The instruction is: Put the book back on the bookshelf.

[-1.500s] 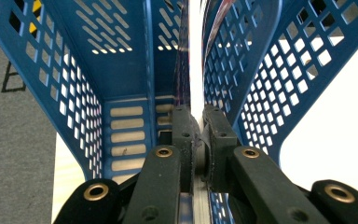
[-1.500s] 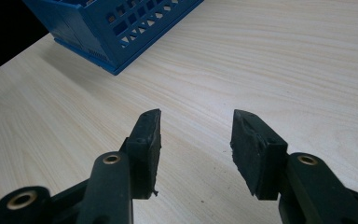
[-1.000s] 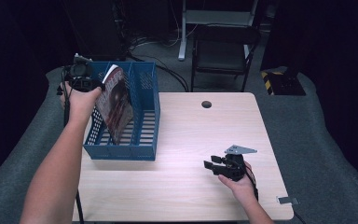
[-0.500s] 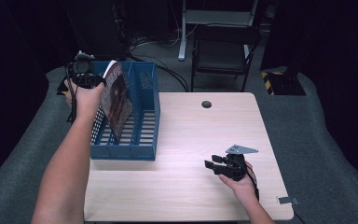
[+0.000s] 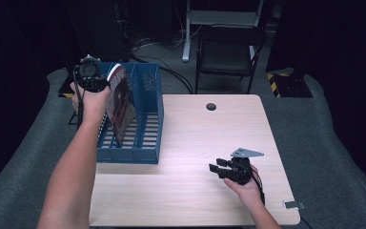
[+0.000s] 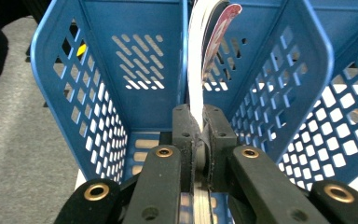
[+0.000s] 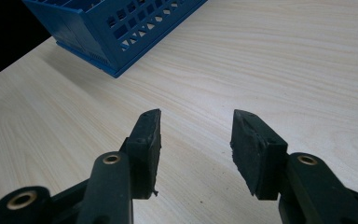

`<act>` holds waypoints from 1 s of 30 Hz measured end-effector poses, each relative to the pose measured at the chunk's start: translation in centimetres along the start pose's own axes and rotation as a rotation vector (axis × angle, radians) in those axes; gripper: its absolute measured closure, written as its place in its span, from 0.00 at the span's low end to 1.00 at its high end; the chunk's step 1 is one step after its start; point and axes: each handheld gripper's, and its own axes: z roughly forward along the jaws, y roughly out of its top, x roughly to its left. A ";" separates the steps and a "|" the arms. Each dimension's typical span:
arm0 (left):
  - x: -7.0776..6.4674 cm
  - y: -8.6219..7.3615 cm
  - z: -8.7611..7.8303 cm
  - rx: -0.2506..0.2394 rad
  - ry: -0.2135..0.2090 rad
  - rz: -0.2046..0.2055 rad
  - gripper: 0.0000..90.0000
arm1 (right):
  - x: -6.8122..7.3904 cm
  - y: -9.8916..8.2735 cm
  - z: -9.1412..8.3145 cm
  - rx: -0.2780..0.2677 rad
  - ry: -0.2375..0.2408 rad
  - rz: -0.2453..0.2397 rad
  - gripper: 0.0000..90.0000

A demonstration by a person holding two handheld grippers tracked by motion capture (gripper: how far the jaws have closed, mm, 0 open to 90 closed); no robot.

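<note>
A book goes into the blue rack

The left gripper (image 6: 199,140) pinches a thin book (image 5: 120,102) tight, and the book stands tilted inside the blue rack (image 5: 148,117) on the table (image 5: 195,143). The right gripper (image 7: 196,135) rests low over the bare table, jaws spread apart with nothing between them.

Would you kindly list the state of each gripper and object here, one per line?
Left gripper: shut on the magazine.
Magazine: tilted, partly lowered into the file rack.
File rack: upright on the table, open at the top.
Right gripper: open, nothing between its fingers, held over the table.
</note>
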 end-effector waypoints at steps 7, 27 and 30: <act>-0.6 -0.2 0.1 -0.011 0.010 0.030 0.94 | 0.0 0.0 0.1 0.002 0.001 -0.005 0.58; 0.0 -0.7 -1.2 -0.017 -0.005 0.057 0.73 | 0.2 0.0 0.2 0.009 0.001 -0.003 0.58; 0.1 -0.9 -1.3 0.003 -0.009 0.069 0.73 | 0.1 0.0 0.2 0.009 -0.003 -0.005 0.58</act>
